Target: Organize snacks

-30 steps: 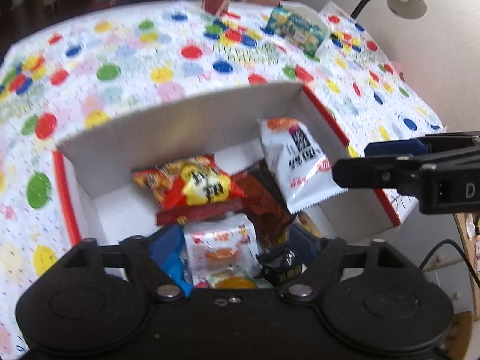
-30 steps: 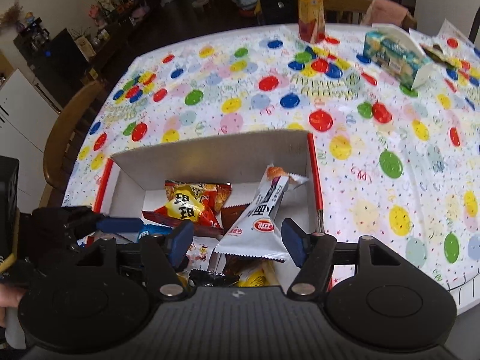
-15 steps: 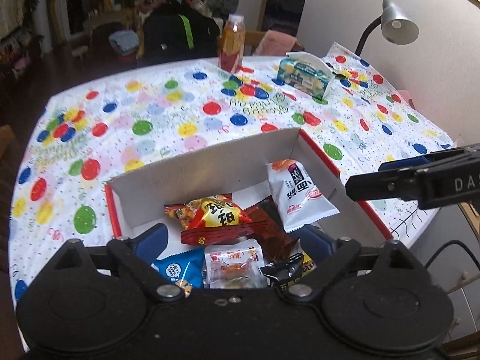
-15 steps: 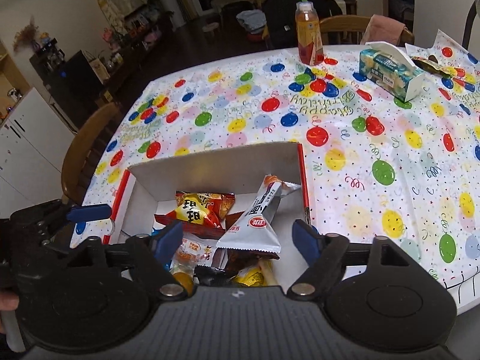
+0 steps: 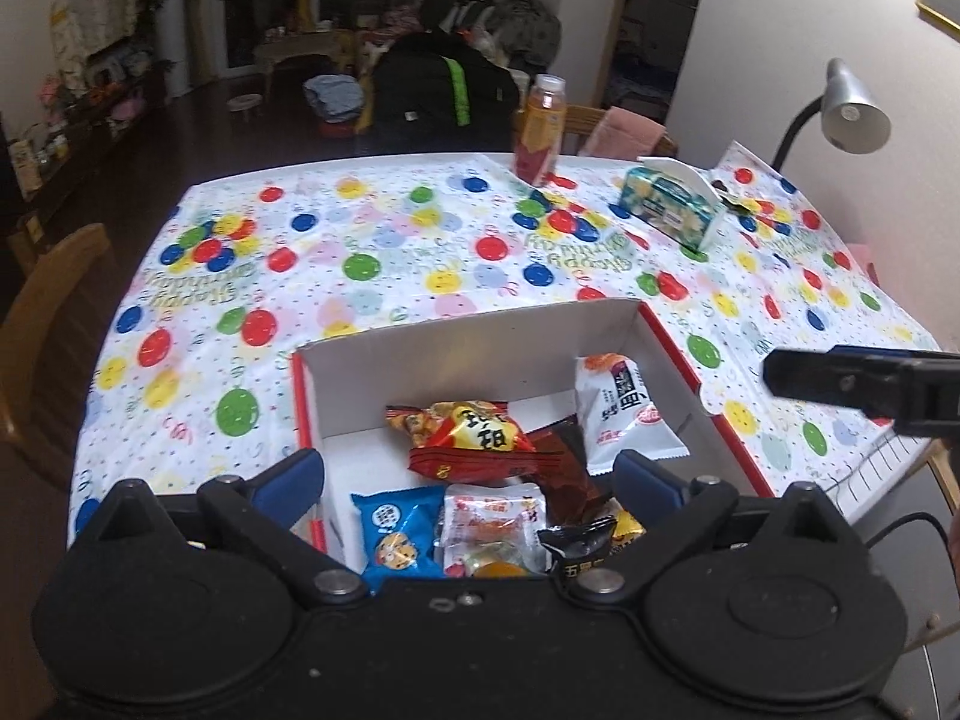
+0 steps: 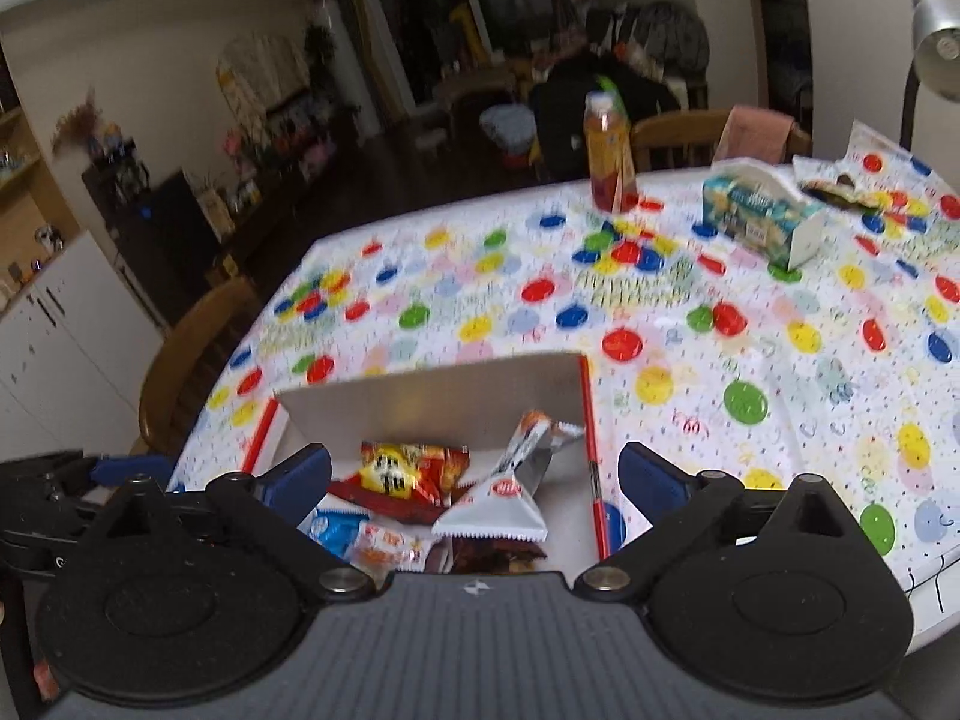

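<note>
Both claws, left (image 5: 468,474) and right (image 6: 474,474), hang empty, jaws apart, above the snack-filled cardboard box (image 5: 474,354). No packets lie outside it; sorting looks finished.

So the box (image 5: 480,354) sits on the table (image 5: 360,276) near its front edge with the snack packs (image 5: 474,438) piled inside toward the near side, one pack (image 5: 624,414) leaning on the right wall, and the bottle (image 5: 540,129) and tissue box (image 5: 666,207) way back behind it.
</note>
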### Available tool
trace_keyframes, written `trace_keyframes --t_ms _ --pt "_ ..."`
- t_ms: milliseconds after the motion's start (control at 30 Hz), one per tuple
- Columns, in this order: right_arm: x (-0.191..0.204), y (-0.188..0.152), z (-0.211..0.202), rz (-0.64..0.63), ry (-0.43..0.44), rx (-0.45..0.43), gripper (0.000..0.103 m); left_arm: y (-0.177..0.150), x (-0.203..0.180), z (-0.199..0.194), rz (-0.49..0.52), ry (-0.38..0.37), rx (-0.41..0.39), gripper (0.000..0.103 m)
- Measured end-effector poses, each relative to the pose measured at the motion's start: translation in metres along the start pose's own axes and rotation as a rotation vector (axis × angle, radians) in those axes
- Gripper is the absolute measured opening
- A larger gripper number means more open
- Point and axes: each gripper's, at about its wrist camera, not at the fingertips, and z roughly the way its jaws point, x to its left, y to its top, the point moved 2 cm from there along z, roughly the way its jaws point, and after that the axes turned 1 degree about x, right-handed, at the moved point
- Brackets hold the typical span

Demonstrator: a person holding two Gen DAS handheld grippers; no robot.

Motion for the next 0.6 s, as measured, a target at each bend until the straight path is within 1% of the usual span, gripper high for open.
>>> trace_keyframes --t_ms 167,267,467,600 --pt "0.001 -0.011 -0.013 -0.003 -0.009 -0.073 0.103 -0.004 -0.001 -0.012 -0.018 0.051 -0.006 0.102" --pt "0.005 -0.016 -0.019 -0.014 -0.007 -0.084 0.103 -0.007 -0.004 -0.020 -0.019 0.073 -0.016 0.102" --pt "0.016 -0.023 -0.025 -0.030 -0.005 -0.085 0.103 -0.013 -0.009 -0.027 -0.038 0.057 -0.011 0.102" --pt "0.020 -0.029 -0.027 -0.015 0.001 -0.072 0.103 -0.017 -0.011 -0.029 -0.040 0.057 -0.013 0.102"
